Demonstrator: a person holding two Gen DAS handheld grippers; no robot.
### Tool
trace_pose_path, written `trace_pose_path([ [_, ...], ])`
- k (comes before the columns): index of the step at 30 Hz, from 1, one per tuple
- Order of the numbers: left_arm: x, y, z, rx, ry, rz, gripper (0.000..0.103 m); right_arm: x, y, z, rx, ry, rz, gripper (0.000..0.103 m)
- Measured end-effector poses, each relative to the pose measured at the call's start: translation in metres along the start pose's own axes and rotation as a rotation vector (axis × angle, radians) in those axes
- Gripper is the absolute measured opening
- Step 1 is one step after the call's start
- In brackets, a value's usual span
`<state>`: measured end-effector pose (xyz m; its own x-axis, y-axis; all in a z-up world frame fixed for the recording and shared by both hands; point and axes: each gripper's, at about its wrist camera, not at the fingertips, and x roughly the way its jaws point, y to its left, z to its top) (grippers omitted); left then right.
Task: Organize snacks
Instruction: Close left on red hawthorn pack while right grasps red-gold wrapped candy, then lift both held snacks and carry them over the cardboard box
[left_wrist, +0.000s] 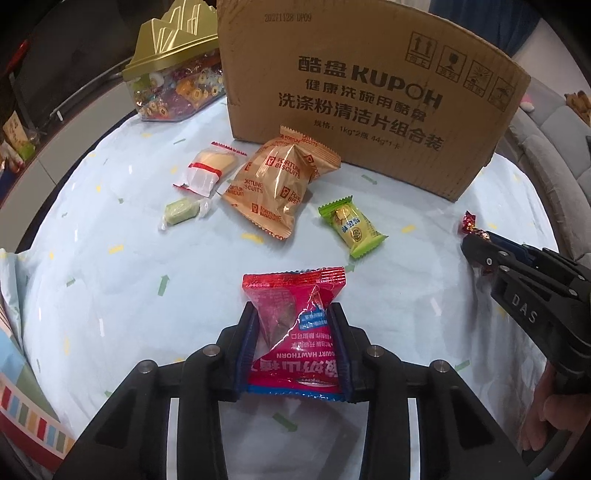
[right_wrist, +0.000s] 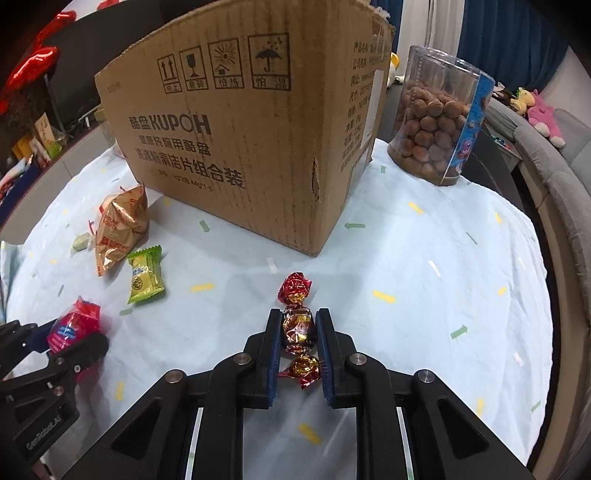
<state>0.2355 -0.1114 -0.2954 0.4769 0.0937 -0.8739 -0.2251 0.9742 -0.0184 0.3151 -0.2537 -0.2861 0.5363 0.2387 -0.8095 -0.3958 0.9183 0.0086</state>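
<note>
- Pale blue cloth, dotted with small yellow and green dashes and arrows, covers the round tabletop (left_wrist: 110, 295) I'm working over; it lies a little rumpled at the near left edge.
- At the back stands a corrugated cardboard box (left_wrist: 369, 92) with black KUPOH print and handling symbols; its top edge runs out of my left view.
- My left claw (left_wrist: 293, 317) is clamped on a glossy red hawthorn packet (left_wrist: 295, 332), crimped at both ends, its lower seam pinched between the blue pads.
- My right claw (right_wrist: 298, 325) is nearly closed, its pads pressing the middle of a crinkly red-and-gold foil candy (right_wrist: 297, 325); one twisted end sticks out past the fingertips, the other lies between the fingers.
- Loose on the cloth before the box: a puffed golden Fortune Biscuits bag (left_wrist: 277, 184), a flat green-and-yellow packet (left_wrist: 351, 229), a clear wrapper with a pale biscuit and red band (left_wrist: 207, 170), and a small green sweet in clear wrap (left_wrist: 181, 210).
- Left of the box sits a clear tub with a ridged gold lid (left_wrist: 173, 66), full of mixed sweets I can't make out.
- Right of the box stands a clear cylindrical jar of brown balls (right_wrist: 439, 118), its top cut off.
</note>
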Motion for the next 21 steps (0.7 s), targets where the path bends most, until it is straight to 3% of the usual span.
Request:
trace_pose_path([
  [21,-0.047,0.006,0.009,0.117,-0.133,-0.035,0.036,-0.074,0.019,-0.012,0.181,-0.069,-0.077,0.020],
])
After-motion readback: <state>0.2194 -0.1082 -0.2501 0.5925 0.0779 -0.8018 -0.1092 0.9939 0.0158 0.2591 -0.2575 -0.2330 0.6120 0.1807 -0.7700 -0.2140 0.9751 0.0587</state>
